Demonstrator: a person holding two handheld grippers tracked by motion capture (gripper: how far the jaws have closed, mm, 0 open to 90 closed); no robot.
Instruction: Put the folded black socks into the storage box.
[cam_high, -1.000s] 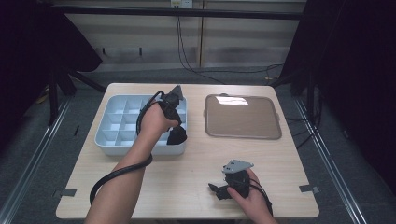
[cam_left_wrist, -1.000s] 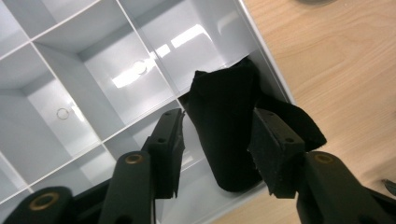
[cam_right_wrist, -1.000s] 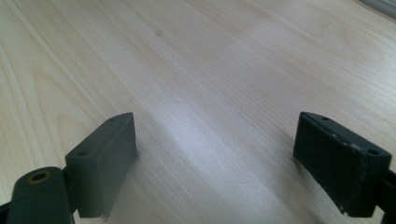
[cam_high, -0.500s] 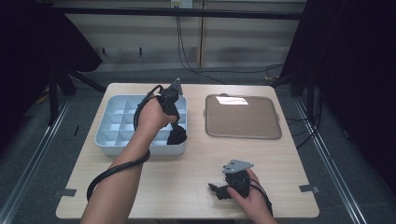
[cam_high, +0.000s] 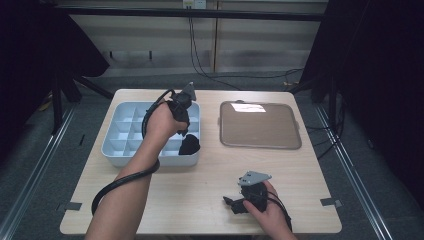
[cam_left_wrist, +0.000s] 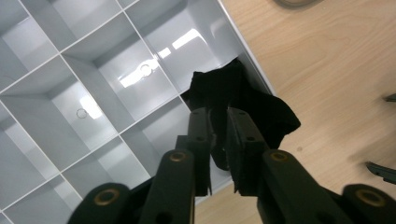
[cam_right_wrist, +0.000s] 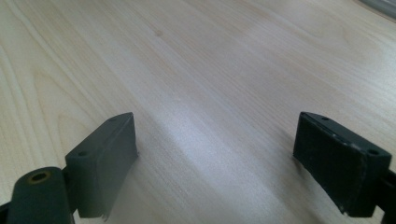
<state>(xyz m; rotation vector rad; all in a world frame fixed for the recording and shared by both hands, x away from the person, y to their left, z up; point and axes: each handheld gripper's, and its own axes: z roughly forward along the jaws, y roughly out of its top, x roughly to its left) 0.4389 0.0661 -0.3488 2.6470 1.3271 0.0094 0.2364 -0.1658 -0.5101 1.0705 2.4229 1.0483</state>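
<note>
A black cloth (cam_high: 190, 145) hangs into the near right corner compartment of a grey divided tray (cam_high: 112, 150). My left gripper (cam_high: 183, 131) points down over that corner and is shut on the cloth's upper end. In the left gripper view the cloth (cam_left_wrist: 252, 100) sits pinched between the two jaws of the left gripper (cam_left_wrist: 218, 115), and it drapes over the tray's wall (cam_left_wrist: 122, 134) onto the table side. My right gripper (cam_high: 233, 204) rests low on the table near the front edge. Its jaws stand wide open in the right gripper view (cam_right_wrist: 217, 135), with bare wood between them.
A brown flat tray (cam_high: 260, 125) lies at the table's back right. The divided tray's other compartments (cam_left_wrist: 93, 98) hold nothing. The left gripper's cable (cam_high: 117, 182) loops over the table's front left. Bare wood spreads between the two trays and my right hand.
My left hand has shifted slightly farther and higher over the divided tray, still holding the cloth. The right gripper has stayed put.
</note>
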